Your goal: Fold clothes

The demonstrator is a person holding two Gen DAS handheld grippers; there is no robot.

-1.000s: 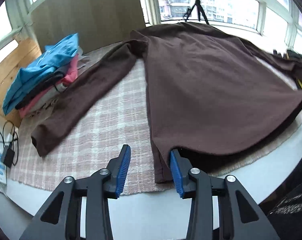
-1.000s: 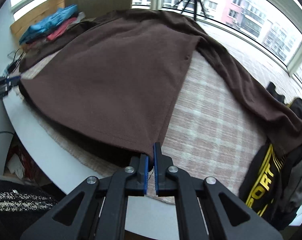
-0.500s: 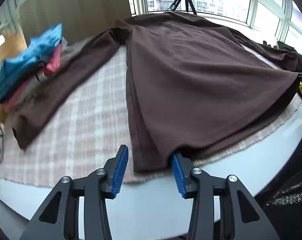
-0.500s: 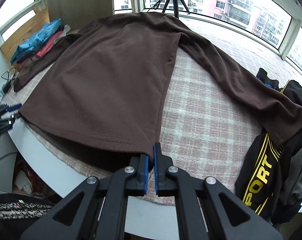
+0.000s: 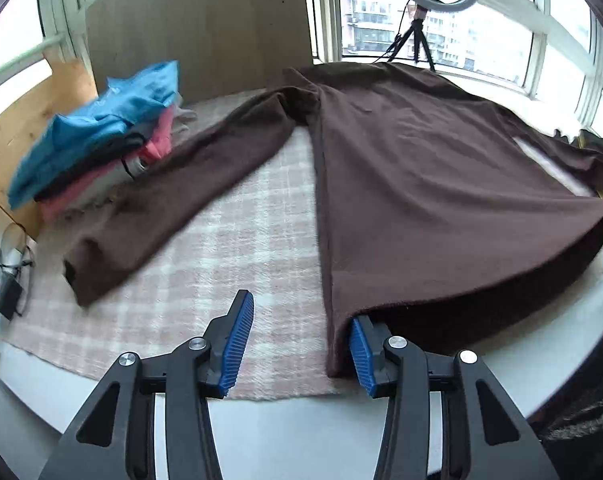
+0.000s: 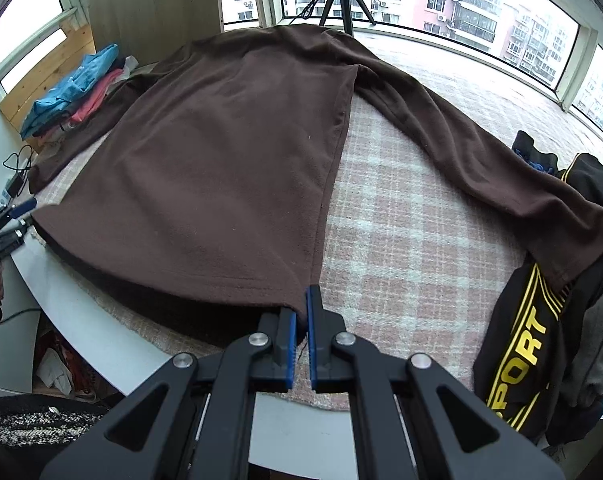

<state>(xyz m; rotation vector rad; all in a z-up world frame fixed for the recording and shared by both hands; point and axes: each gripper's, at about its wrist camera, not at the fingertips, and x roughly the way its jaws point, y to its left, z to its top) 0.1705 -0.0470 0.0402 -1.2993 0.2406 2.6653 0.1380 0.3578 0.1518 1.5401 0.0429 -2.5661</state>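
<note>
- the brown sweater (image 5: 421,184) lies spread back-up on the checked blanket (image 5: 237,248) that covers the round table (image 5: 301,432), hem toward the table's near edge, both sleeves laid out to the sides; i judge this flattening readies it for the first fold.
- the right gripper (image 6: 301,332) is clamped on the hem's corner at the near edge, jaws narrow with cloth between them, likely to keep the hem taut.
- the left gripper (image 5: 297,344) stands about half wide and holds nothing; its jaws have just been opening. the other hem corner hangs against the inner face of 1 blue pad (image 5: 359,354), the second pad is apart from it.
- a stack of folded clothes (image 5: 97,140) sits by the table's far left edge, presumably finished pieces.
</note>
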